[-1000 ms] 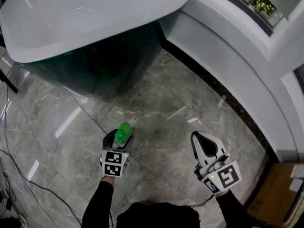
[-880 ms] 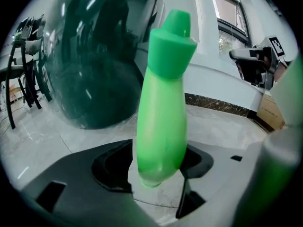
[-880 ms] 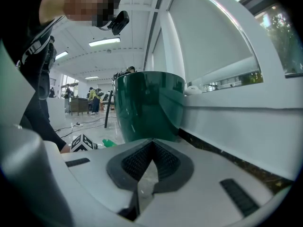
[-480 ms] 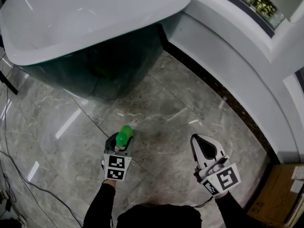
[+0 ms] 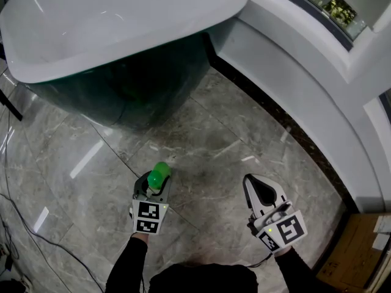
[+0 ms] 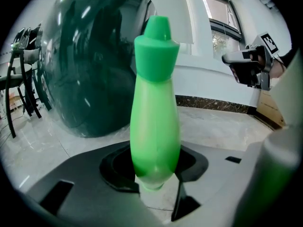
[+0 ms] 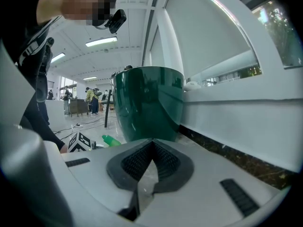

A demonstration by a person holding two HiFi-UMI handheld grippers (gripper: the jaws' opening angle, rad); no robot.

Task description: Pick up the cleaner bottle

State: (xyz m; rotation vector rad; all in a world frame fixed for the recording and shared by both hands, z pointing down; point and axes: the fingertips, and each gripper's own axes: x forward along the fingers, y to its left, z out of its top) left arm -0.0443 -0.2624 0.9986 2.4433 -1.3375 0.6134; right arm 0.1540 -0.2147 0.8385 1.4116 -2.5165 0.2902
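left jaws on the bottle

your left gripper (image 5: pixel 153 187) has just been closing its jaws, and the pads now press both sides of the green bottle (image 6: pixel 155 103). the bottle stands upright between them, low over the marble floor (image 5: pixel 201 139), out in front of the dark green tub (image 5: pixel 122 23). your right gripper (image 7: pixel 152 148) hovers well apart from it, jaws together, nothing in them.

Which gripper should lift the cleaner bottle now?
Left. The left gripper has just been closing its fingers on the upright cleaner bottle; the right gripper is shut, empty and apart from it.
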